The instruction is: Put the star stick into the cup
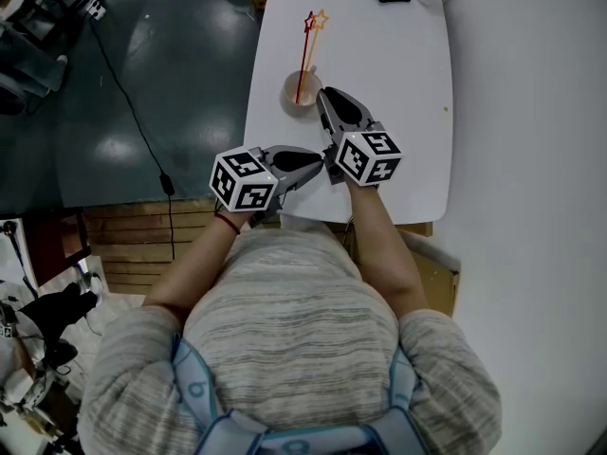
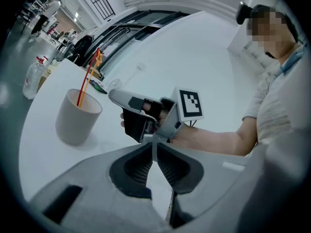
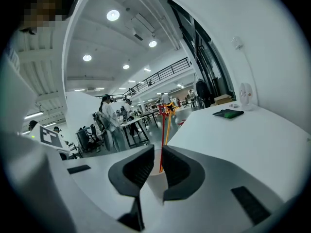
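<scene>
A grey striped top point(image 1: 285, 330) and two forearms are seen closest, reaching over the white counter point(image 1: 398, 83). The left claw point(image 2: 154, 147) is closed tip to tip with nothing in it and lies at the counter's near edge. The right claw point(image 3: 156, 152) is parted only narrowly and is empty; its tips lie just beside the cup point(image 2: 73, 123). Two star sticks point(image 1: 305, 50), one red and one orange, stand leaning inside that cup, so the placing is judged done and only the retreat is left.

The right claw should be drawn straight back along its own line, not swung sideways. The cup looks light, and it could be tipped with its tall sticks if the rim is clipped.

The counter is smooth and round-cornered, and a dark tablet point(image 3: 228, 113) lies towards its far end. Beyond it a large hall is seen, with ceiling lights, a railed gallery and people at desks.
</scene>
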A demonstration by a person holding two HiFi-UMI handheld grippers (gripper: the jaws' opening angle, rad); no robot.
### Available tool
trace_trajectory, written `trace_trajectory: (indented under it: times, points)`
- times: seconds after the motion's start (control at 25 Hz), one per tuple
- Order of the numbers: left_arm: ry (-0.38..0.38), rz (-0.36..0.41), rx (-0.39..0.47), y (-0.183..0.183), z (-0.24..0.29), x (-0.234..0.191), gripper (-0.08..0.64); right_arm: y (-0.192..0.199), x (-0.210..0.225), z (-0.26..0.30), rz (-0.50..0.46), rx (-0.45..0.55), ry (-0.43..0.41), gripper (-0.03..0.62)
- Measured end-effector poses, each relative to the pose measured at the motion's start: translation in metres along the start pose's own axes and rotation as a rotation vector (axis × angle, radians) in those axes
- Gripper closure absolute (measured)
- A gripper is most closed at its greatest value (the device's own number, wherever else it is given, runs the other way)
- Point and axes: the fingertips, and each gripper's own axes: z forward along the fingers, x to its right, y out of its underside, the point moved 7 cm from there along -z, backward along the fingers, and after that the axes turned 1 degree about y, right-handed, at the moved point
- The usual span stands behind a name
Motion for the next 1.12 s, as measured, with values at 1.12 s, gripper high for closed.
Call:
trace_trajectory:
  times: [1.12]
  points:
    - [-0.124, 0.181, 0.208, -0.045, -0.031, 0.003, 0.537, 0.029, -0.043, -0.087, 0.024, -0.068, -0.078, 0.583]
